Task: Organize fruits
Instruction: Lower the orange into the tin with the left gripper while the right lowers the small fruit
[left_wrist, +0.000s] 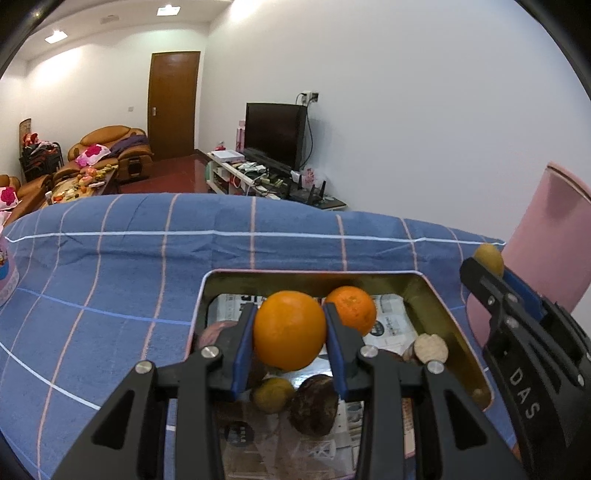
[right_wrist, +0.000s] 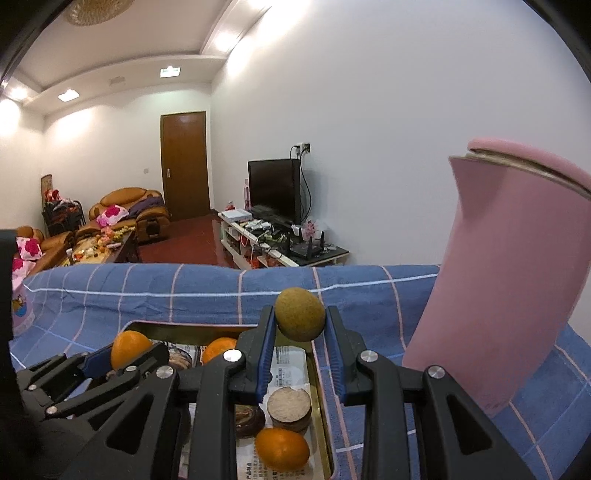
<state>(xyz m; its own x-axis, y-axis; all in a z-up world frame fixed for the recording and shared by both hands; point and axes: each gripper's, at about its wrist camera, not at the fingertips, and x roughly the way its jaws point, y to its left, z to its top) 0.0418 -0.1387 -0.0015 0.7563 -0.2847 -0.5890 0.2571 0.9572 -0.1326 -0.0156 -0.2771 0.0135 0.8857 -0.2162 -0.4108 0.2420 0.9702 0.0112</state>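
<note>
My left gripper (left_wrist: 290, 328) is shut on a large orange (left_wrist: 290, 330), held above a newspaper-lined metal tray (left_wrist: 454, 325). A second orange (left_wrist: 352, 308) lies in the tray behind it, with a greenish fruit (left_wrist: 272, 394), a dark brown fruit (left_wrist: 313, 404) and a cut pale root piece (left_wrist: 430, 349) nearer me. My right gripper (right_wrist: 300, 319) is shut on a brown-green kiwi (right_wrist: 300, 319) over the tray's far right rim (right_wrist: 317, 363). The left gripper (right_wrist: 110, 356) with its orange (right_wrist: 129, 349) shows at the left in the right wrist view. The right gripper (left_wrist: 484, 266) shows at the right in the left wrist view.
The tray sits on a blue checked cloth (left_wrist: 110, 277). A tall pink container (right_wrist: 513, 273) stands just right of the tray. A pink decorated tub (right_wrist: 22, 310) stands at the cloth's left edge. Beyond are a TV stand (left_wrist: 258, 173), sofas and a cluttered coffee table.
</note>
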